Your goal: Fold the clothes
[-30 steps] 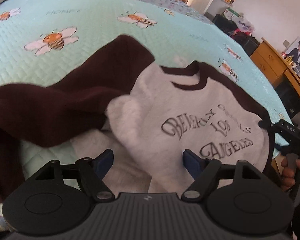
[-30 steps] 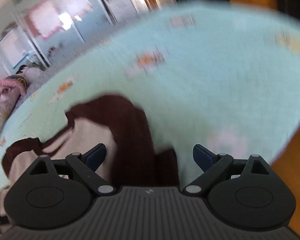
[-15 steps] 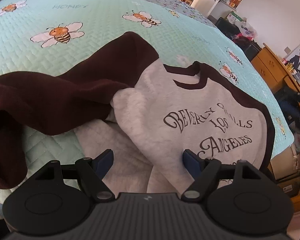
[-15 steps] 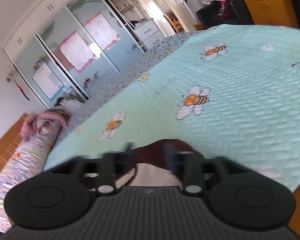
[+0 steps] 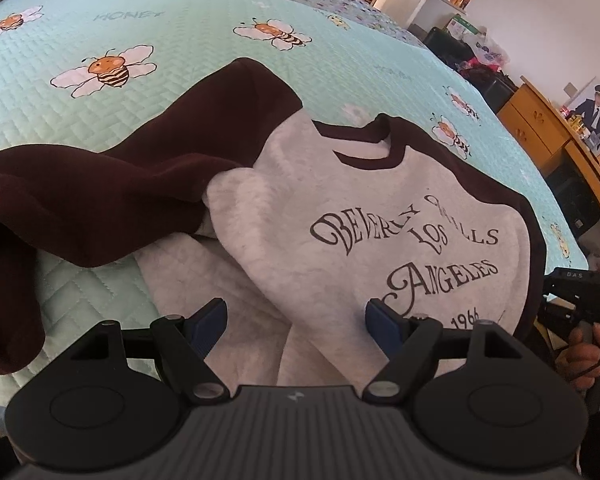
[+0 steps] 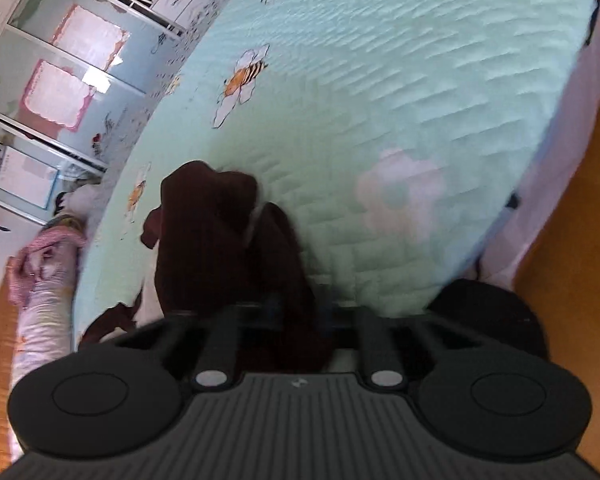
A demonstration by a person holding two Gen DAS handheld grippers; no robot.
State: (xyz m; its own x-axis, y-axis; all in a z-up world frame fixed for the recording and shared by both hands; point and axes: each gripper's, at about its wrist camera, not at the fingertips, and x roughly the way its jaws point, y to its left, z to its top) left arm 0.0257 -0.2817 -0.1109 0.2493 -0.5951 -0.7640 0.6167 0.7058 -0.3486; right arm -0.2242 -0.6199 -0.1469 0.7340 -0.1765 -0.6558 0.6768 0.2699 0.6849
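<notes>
Blue-padded fingers of the left gripper (image 5: 295,322) stand wide apart and empty just above the hem of a grey fleece sweatshirt (image 5: 380,216), its front printed with dark curling letters and trimmed in maroon at collar and shoulders. One plush maroon sleeve (image 5: 112,192) trails off to the left, rumpled and folded back on itself. The garment lies near the front edge of a bed, on a mint-green quilted bedspread (image 5: 172,12) stitched in herringbone rows and dotted with cartoon bees. At the right edge a hand (image 5: 588,356) grips the right gripper (image 6: 298,312), whose blurred fingers are drawn close together on dark maroon cloth at the sweatshirt's side. Beyond the bed stand a yellow wooden dresser (image 5: 536,124), a white door and, in the right wrist view, glass-fronted wardrobes (image 6: 56,76) hung with pink-bordered sheets.
</notes>
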